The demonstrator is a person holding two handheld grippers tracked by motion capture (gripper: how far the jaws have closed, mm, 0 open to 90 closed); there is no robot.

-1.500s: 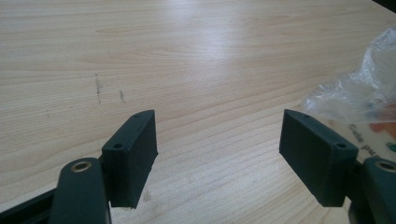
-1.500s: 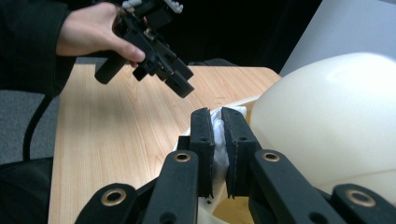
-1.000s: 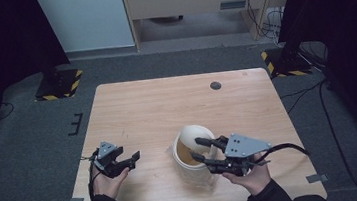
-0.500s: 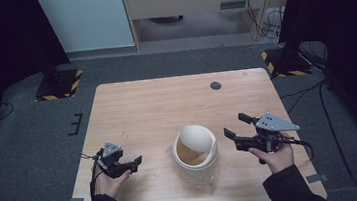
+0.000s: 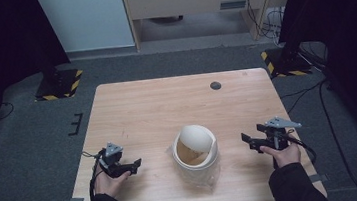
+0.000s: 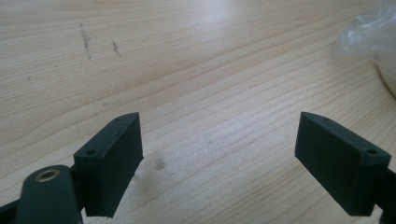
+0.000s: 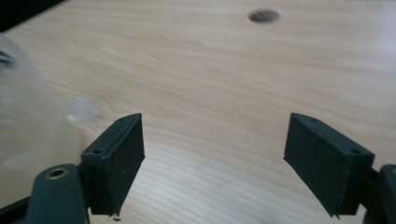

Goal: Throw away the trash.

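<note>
Cream cup (image 5: 195, 151) in crinkled plastic could topple if the empty, wide-open right gripper (image 5: 251, 142) at its three o'clock, or the equally open left gripper (image 5: 132, 165) at nine, snags the wrap.

A round dark cable hole (image 5: 215, 85) sits in the wooden table (image 5: 157, 107) near its far edge.

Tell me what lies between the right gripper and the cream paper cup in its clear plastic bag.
Bare wooden table, seen in the high view: nothing lies between the right gripper and the cream paper cup.
</note>
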